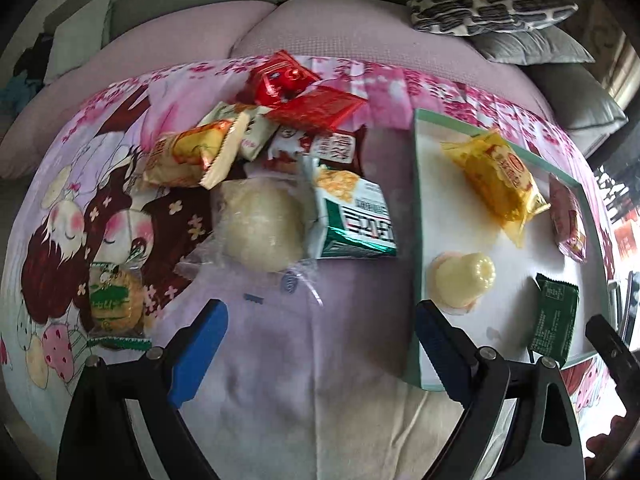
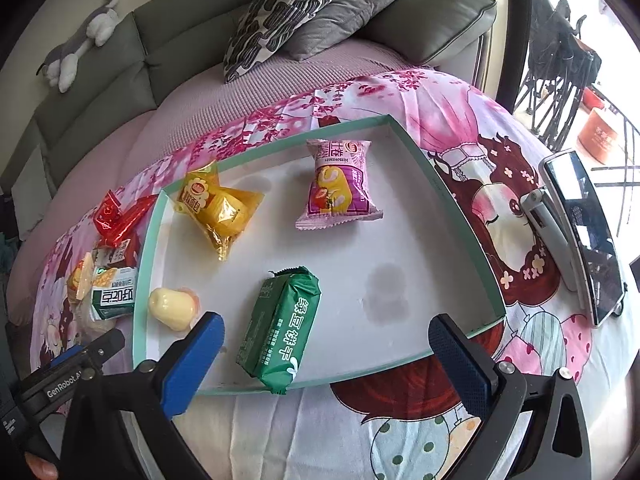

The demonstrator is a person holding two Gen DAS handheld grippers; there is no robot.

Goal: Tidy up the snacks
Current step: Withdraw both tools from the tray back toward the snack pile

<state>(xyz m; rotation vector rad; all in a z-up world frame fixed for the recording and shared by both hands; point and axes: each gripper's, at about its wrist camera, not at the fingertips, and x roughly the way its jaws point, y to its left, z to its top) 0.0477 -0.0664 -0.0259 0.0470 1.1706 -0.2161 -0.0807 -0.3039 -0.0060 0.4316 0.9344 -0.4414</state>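
The left gripper (image 1: 320, 344) hangs with its blue pads spread wide and nothing between them, over bare printed cloth (image 1: 280, 360) just near of a heap of loose snacks. In that heap, a pale round bun in clear wrap (image 1: 256, 226) lies nearest the gripper, touching a green-and-white packet (image 1: 356, 216) on its right. Farther off are an orange-and-cream packet (image 1: 192, 156), a brown-and-white packet (image 1: 320, 148) and two red packets (image 1: 308, 96) at the far end. A round biscuit in a green-edged wrapper (image 1: 114, 304) lies apart on the left.

The right gripper (image 2: 326, 348) is likewise spread wide and empty, its pads either side of the near rim of a shallow white tray with a mint-green rim (image 2: 452, 200), which sits on the cloth to the right of the heap. A green biscuit packet (image 2: 280, 328) lies in the tray between the pads without touching them, its near end overhanging the rim. Also in the tray: a pale yellow jelly cup (image 2: 172, 306) tipped on its side by the left wall, a yellow packet (image 2: 218, 206) far left, and a pink-and-purple cake packet (image 2: 338, 186) at the far middle, all well apart from one another.

A phone on a stand (image 2: 580, 236) stands on the cloth right of the tray
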